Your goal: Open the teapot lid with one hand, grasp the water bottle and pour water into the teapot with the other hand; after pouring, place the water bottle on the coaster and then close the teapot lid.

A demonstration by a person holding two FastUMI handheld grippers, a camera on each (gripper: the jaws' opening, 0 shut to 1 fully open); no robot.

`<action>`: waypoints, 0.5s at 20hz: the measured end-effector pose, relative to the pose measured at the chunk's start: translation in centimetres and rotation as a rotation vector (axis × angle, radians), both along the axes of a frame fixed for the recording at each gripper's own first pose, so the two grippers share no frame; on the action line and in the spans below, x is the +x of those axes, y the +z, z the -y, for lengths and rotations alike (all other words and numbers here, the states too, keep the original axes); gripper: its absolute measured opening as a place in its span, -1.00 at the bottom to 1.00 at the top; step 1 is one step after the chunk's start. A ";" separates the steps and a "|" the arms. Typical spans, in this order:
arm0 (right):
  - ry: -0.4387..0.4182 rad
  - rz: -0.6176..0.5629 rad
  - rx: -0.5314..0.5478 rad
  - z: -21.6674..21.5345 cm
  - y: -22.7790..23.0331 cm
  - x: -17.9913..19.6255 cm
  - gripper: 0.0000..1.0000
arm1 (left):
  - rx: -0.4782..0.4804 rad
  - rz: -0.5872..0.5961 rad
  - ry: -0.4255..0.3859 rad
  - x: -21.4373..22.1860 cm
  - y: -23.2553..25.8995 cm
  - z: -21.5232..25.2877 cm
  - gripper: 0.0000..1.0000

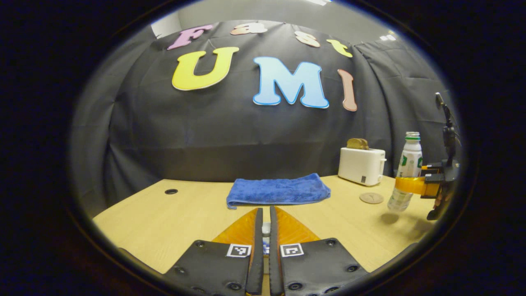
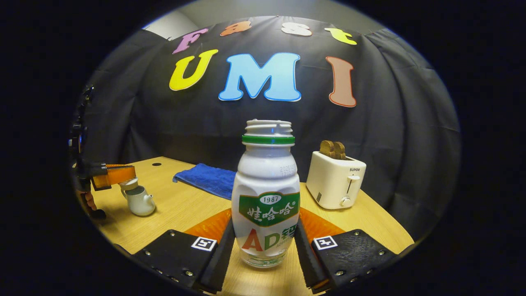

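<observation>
My right gripper (image 2: 265, 227) is shut on the white water bottle (image 2: 266, 193), both fingers pressing its lower sides. The bottle is upright and has no cap. In the left gripper view the bottle (image 1: 409, 164) hangs above the table with its shadow beneath, held by the right gripper (image 1: 411, 186). The small white teapot (image 2: 140, 202) stands at the table's left. The left gripper (image 2: 119, 176) reaches over it, shut on the lid (image 2: 130, 185) just at the pot's top. My left gripper (image 1: 266, 213) shows a pale bit of the lid (image 1: 266, 228) between its nearly closed fingers. A round brown coaster (image 1: 371, 198) lies near the bottle.
A white toaster (image 1: 362, 165) with bread in its slots stands at the back right, also seen as the toaster (image 2: 336, 179) behind the bottle. A folded blue towel (image 1: 278, 190) lies along the back of the wooden table (image 1: 164, 222). A cable hole (image 1: 171, 191) is at the far left.
</observation>
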State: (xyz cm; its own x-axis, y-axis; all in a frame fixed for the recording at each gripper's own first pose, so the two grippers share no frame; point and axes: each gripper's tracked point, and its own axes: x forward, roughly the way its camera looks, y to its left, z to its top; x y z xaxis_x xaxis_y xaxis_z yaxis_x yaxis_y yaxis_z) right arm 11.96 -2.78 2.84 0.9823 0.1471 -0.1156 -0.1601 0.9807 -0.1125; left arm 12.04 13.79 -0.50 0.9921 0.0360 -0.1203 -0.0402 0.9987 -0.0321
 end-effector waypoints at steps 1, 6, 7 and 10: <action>0.001 0.003 -0.002 0.0 0.0 0.0 0.42 | 0.001 -0.008 -0.005 0.2 -0.4 0.0 -0.68; -0.004 -0.007 0.003 0.2 -0.3 0.0 0.42 | -0.005 -0.019 -0.015 0.5 -1.1 0.6 -0.68; -0.004 -0.011 0.014 0.2 -0.5 0.0 0.42 | 0.000 -0.024 -0.013 0.6 -1.3 0.6 -0.68; -0.013 -0.019 0.021 0.5 -0.8 -0.1 0.42 | -0.021 -0.032 -0.007 0.9 -2.0 0.2 -0.67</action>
State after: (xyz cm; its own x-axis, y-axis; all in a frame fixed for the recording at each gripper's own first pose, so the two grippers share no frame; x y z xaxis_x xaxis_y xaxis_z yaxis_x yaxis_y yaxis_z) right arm 11.87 -3.23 2.07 0.9818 0.1372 -0.1312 -0.1496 0.9847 -0.0894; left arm 12.96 13.57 -2.46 0.9879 0.0260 -0.1529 -0.0343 0.9981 -0.0517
